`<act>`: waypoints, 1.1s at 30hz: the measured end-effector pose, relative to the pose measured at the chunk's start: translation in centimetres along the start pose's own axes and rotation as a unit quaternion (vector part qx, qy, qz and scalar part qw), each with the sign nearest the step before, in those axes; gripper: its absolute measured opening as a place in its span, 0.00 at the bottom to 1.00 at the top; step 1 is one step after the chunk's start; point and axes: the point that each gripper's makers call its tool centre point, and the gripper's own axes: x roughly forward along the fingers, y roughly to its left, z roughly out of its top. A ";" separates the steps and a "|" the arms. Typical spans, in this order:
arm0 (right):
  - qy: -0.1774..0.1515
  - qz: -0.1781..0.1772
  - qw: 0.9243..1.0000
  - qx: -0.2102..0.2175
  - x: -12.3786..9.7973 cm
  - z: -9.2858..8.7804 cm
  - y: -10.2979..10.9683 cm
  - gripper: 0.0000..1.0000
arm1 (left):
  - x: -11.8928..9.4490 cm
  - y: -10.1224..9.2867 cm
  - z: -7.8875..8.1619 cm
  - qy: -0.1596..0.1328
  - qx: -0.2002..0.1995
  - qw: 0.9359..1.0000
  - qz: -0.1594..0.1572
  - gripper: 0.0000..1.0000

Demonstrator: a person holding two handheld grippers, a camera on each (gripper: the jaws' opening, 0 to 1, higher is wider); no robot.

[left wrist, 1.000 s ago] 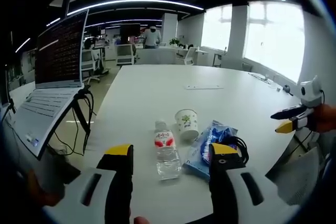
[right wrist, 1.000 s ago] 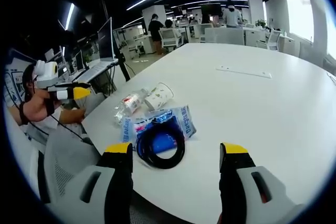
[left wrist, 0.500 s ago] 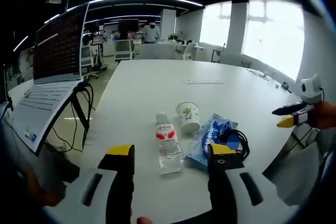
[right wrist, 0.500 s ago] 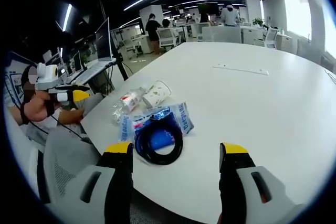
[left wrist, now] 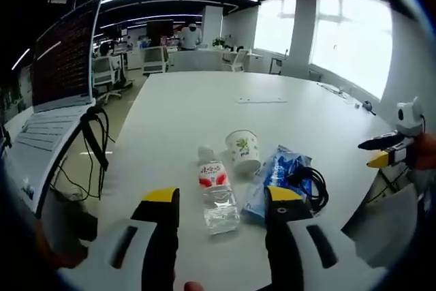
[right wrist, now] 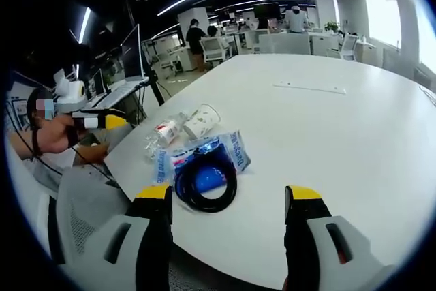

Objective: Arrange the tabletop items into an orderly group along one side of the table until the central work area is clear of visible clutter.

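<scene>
Four items lay clustered near one edge of the white table [left wrist: 204,107]: one plastic water bottle [left wrist: 216,192] on its side, one paper cup [left wrist: 243,150] tipped over just beyond it, one blue plastic packet [left wrist: 276,178], and one coiled black cable [right wrist: 205,183] resting on top of that packet. The bottle and cup lay close together; the packet lay just beside the bottle.

The cluster sat near the table edge closest to the person. The rest of the tabletop stretched wide beyond it, carrying one thin flat white strip [right wrist: 310,87] well apart from the cluster. An open laptop [left wrist: 51,100] stood on a stand off the table's side.

The left gripper [left wrist: 221,202] hovered above the bottle with its jaws apart, holding nothing. The right gripper [right wrist: 228,199] hovered at the table edge near the cable, jaws likewise apart and empty.

Compared with one second earlier, the four items lay in the same arrangement; only the left gripper view had shifted slightly.
</scene>
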 end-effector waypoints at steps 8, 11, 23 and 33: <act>-0.002 -0.004 1.000 0.005 0.0 0.1 -0.4 0.66 | 2.4 0.3 0.3 0.019 0.000 1.000 -0.005 0.49; -0.005 -0.006 1.000 0.009 -0.1 0.1 -0.6 0.66 | 3.2 0.4 0.3 0.029 0.001 1.000 -0.009 0.49; -0.006 -0.011 1.000 0.021 -0.2 -0.3 -1.2 0.66 | 6.8 0.3 -0.9 0.075 0.001 0.997 -0.014 0.49; -0.007 -0.014 0.999 0.030 -0.2 -0.2 -2.0 0.66 | 8.9 1.0 -2.1 0.120 0.004 0.993 -0.010 0.48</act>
